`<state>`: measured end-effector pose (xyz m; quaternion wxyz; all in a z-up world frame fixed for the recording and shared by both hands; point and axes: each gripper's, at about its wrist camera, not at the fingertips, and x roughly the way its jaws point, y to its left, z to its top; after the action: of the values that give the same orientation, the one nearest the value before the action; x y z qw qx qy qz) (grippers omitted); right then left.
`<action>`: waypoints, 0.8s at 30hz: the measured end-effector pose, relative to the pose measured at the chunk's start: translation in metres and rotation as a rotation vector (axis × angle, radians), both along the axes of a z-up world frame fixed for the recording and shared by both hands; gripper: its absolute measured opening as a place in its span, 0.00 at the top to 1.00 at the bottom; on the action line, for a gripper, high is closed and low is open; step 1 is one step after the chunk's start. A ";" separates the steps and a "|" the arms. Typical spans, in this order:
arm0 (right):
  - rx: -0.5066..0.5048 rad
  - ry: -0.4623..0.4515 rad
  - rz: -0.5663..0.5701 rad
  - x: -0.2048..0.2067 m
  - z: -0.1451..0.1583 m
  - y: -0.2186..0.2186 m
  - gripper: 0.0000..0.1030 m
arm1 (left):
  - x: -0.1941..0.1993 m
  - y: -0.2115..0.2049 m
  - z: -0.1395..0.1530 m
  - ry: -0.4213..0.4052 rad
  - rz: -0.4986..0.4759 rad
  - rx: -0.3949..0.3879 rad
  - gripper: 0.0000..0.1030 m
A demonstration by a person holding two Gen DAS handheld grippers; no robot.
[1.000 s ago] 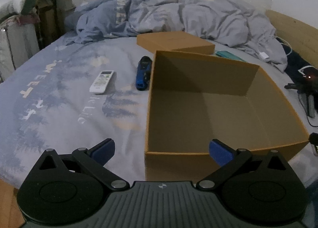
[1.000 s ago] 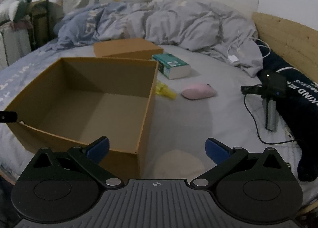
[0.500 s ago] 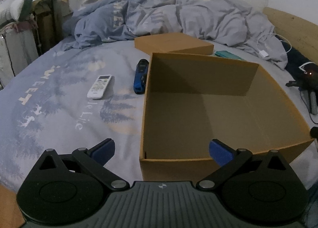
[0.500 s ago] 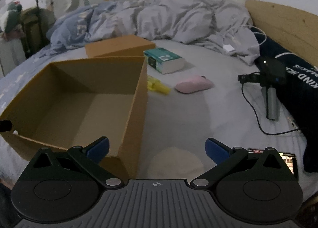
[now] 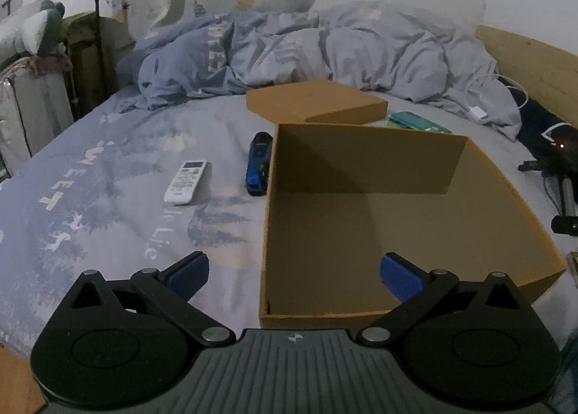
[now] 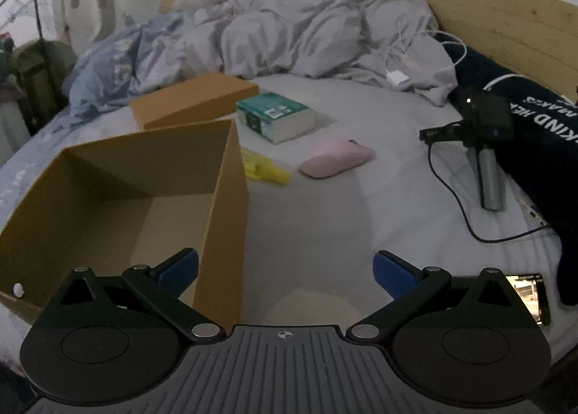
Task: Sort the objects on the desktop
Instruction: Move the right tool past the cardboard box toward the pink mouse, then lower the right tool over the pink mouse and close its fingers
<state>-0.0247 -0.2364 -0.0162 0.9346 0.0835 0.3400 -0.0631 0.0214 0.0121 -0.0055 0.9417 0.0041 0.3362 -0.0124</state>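
The open cardboard box (image 5: 397, 233) sits on the bed with nothing visible inside it, and the small objects lie around it on the sheet: a white remote control (image 5: 185, 181) and a dark blue handheld device (image 5: 257, 168) on its left, the device just beside the box wall; a teal-covered book (image 6: 276, 117), a yellow object (image 6: 263, 170) tight against the box's right wall, and a pink computer mouse (image 6: 336, 158) on its right. The box's lid (image 5: 318, 105) lies flat behind it. The remote looks light and rigid, best pinched across its narrow width near the middle; its smooth plastic could slip, and the soft sheet will give under a downward press. The blue device seems similar, though its closeness to the wall leaves little room for a finger on that side. The mouse is domed and glossy, so a hold across its flanks, low down, looks safest. The book appears the heaviest piece and probably wants a grip over the spine or across a corner. What the yellow object is I cannot tell, so its handling is uncertain. The left gripper (image 5: 292, 275) hovers over the near edge of the box, its blue pads spread wide and holding nothing. The right gripper (image 6: 285, 269) hangs above the box's right wall and the bare sheet, equally wide apart and empty.
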 end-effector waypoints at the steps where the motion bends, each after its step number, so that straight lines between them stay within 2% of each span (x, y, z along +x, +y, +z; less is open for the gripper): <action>1: 0.006 0.003 -0.001 0.005 0.000 -0.001 0.00 | 0.002 0.001 0.000 0.003 0.006 -0.003 0.00; 7: 0.023 -0.010 -0.002 0.040 0.011 -0.004 0.00 | 0.018 0.012 0.002 0.008 0.050 -0.035 0.00; 14: 0.049 -0.028 -0.042 0.083 0.025 -0.023 0.00 | 0.043 0.011 0.014 -0.019 0.058 -0.054 0.00; 24: 0.134 -0.008 -0.127 0.139 0.017 -0.056 0.00 | 0.079 -0.002 0.017 -0.035 0.041 -0.068 0.00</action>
<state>0.1147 -0.2922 0.0008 0.9224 0.1674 0.3337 -0.0992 0.1003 0.0100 0.0117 0.9471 -0.0347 0.3189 -0.0045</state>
